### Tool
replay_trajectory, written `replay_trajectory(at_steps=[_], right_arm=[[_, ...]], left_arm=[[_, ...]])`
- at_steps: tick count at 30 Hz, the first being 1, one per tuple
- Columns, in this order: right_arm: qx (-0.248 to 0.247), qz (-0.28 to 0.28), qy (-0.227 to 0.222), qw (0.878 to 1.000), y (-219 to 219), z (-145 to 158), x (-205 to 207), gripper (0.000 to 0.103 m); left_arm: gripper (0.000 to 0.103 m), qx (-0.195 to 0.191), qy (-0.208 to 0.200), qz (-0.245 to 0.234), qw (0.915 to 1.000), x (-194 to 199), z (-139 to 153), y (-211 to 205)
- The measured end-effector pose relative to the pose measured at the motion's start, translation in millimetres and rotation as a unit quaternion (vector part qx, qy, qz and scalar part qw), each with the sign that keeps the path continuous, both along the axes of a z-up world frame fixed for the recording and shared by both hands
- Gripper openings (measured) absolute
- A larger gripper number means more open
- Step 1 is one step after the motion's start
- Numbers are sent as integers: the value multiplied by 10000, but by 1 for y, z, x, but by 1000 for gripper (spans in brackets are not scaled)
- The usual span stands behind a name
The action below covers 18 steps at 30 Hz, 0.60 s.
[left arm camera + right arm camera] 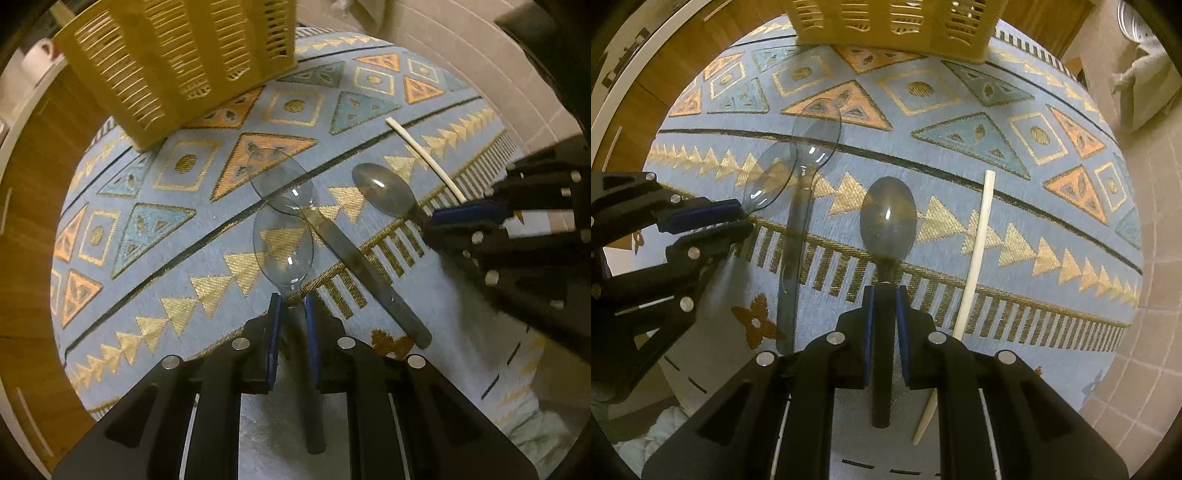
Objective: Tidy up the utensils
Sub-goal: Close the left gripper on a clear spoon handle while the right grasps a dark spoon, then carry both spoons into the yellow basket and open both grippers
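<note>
My left gripper (293, 306) is shut on the neck of a clear plastic spoon (282, 251), with the handle running back between its fingers. A second clear spoon (284, 184) lies free on the cloth just beyond it, its handle slanting to the right. My right gripper (884, 295) is shut on a grey smoky spoon (888, 221), bowl forward. The right wrist view shows the left gripper (744, 220) at the left with its clear spoon (772, 181) beside the free spoon (816, 140). The right gripper (430, 224) and grey spoon (384, 188) appear at the right of the left wrist view.
A yellow slatted basket (177, 55) (894, 22) stands at the far side of the round table under a blue patterned cloth (147, 295) (1015, 122). A white stick (424, 155) (975, 258) lies right of the grey spoon. Wooden cabinets are left, tiled floor (1152, 258) right.
</note>
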State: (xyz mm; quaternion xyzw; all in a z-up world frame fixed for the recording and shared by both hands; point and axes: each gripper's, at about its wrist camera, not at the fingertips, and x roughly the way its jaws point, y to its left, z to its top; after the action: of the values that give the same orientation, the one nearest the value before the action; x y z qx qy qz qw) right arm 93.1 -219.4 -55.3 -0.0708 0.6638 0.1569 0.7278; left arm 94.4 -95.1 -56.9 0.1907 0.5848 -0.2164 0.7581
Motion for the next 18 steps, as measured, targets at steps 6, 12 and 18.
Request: replay_trajectory(at_steps=[6, 12, 18], right_arm=[[403, -138, -255, 9988, -9, 15, -6, 10], [843, -53, -935, 9920, -18, 55, -13, 10], [1192, -102, -1885, 9748, -35, 118, -14, 10]], left_arm=[[10, -506, -277, 239, 9981, -8, 11, 12], [10, -894, -904, 654, 9897, -7, 47, 34], [10, -1918, -1802, 949, 9601, -6, 111, 61]])
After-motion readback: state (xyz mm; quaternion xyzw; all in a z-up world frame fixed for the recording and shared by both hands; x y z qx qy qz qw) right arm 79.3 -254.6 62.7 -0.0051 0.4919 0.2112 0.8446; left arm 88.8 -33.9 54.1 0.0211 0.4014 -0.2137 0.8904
